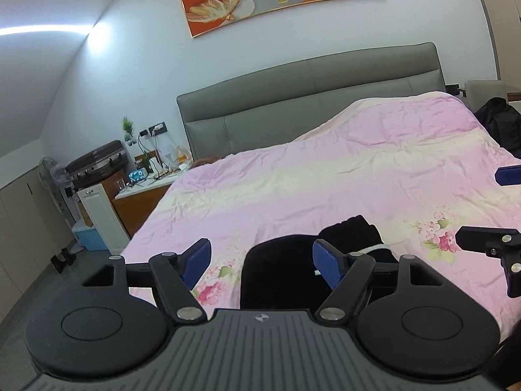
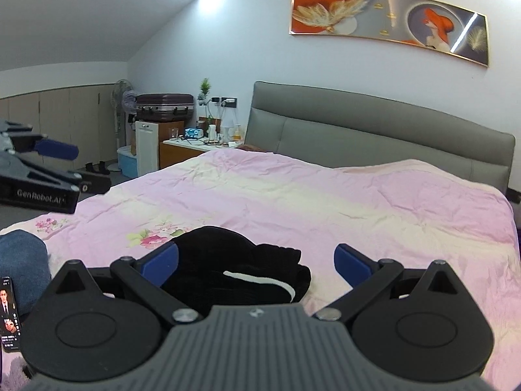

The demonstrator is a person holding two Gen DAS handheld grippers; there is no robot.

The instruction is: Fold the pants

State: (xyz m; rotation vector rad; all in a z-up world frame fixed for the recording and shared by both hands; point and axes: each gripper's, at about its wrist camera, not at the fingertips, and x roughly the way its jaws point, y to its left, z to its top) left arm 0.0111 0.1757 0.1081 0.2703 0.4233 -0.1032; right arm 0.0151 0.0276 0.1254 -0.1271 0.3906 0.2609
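Black pants (image 1: 286, 270) with a white stripe lie folded into a compact bundle on the pink floral bed cover (image 1: 325, 176), near its front edge. They also show in the right wrist view (image 2: 237, 267). My left gripper (image 1: 260, 264) is open and empty, held just above and in front of the bundle. My right gripper (image 2: 257, 264) is open and empty, with the bundle under its left finger. The right gripper shows at the right edge of the left wrist view (image 1: 488, 208). The left gripper shows at the left edge of the right wrist view (image 2: 65, 169).
A grey headboard (image 2: 374, 130) stands at the far end of the bed. A cluttered nightstand (image 2: 195, 146), a white cabinet (image 2: 146, 146), a suitcase (image 2: 164, 107) and a fan (image 2: 122, 104) stand to the left. A phone (image 2: 9, 312) and blue denim (image 2: 22, 260) lie at front left.
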